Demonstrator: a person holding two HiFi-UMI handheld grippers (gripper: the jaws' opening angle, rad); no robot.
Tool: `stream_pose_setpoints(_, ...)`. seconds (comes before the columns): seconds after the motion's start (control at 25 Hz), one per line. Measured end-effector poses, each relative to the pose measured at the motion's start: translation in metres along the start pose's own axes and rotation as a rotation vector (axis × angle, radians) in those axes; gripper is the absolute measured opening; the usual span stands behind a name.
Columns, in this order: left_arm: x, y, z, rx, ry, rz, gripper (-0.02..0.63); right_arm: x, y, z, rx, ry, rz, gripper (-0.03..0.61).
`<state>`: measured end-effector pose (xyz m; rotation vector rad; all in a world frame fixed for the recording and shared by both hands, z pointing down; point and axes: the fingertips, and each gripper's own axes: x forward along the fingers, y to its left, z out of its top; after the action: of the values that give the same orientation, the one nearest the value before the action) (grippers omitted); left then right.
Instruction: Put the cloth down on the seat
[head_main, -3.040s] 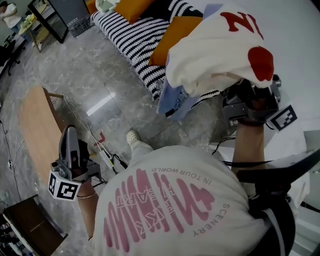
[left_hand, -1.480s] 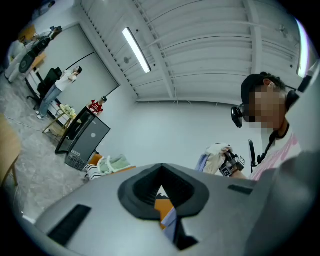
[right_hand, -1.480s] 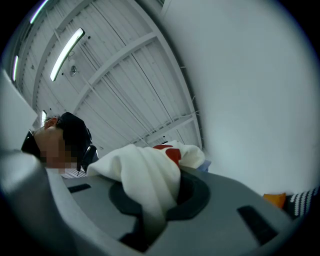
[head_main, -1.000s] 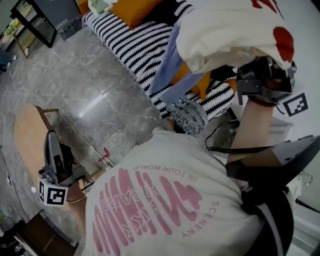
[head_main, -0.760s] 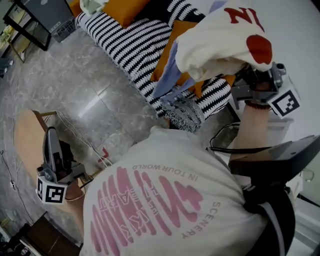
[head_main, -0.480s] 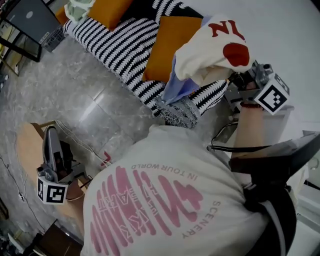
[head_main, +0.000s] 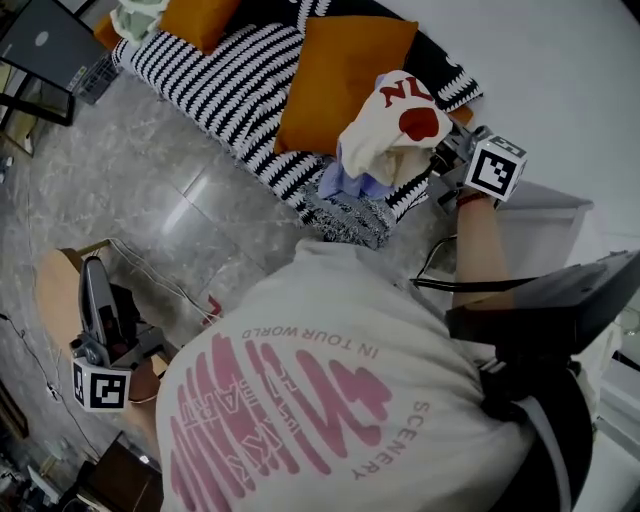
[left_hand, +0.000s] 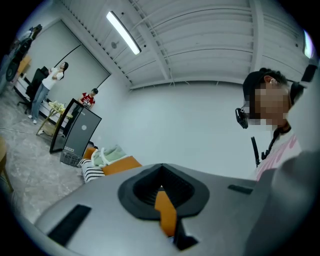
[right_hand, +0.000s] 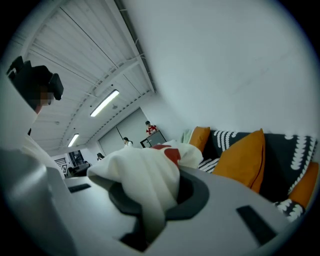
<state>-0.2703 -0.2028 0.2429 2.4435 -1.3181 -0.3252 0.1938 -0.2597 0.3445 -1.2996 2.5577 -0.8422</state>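
My right gripper (head_main: 434, 166) is shut on a cream cloth with red print (head_main: 392, 118). The cloth bunches over the near end of the striped sofa seat (head_main: 238, 78), beside an orange cushion (head_main: 340, 68); a blue layer (head_main: 345, 184) hangs under it. Whether the cloth rests on the seat I cannot tell. In the right gripper view the cloth (right_hand: 145, 175) spills up out of the right gripper (right_hand: 159, 201), whose jaws pinch it. My left gripper (head_main: 92, 280) hangs low at the far left, jaws together, nothing in them; its own view shows the left gripper (left_hand: 162, 197) pointing level at a far wall.
A wooden table (head_main: 52, 292) lies under the left gripper, with cables (head_main: 170, 285) on the grey floor beside it. A white cabinet (head_main: 545, 215) stands right of the sofa's end. A black rack (head_main: 25, 60) is at the top left. People stand far off (left_hand: 50, 82).
The right gripper has come down with the cloth, from high above the sofa to just over its near end. The left gripper has shifted a little sideways near the table.
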Motion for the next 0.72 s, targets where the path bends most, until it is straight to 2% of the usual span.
stream_pose_setpoints(0.12,-0.002,-0.004,-0.004,0.027,0.012,0.023,0.009,0.009,-0.025,-0.034,0.046,0.075,-0.033,0.058)
stream_pose_setpoints(0.32,-0.007,-0.012,-0.008,0.079,0.041,0.071,0.009,0.021,-0.047,-0.066,0.124,0.131,-0.023,0.058)
stream_pose_setpoints(0.44,-0.011,-0.007,-0.007,0.069,0.043,0.122,0.009,0.029,-0.058,-0.080,0.186,0.160,-0.032,0.058)
stream_pose_setpoints(0.72,-0.024,-0.001,-0.011,0.025,0.022,0.228,0.009,0.037,-0.080,-0.124,0.239,0.279,-0.071,0.058)
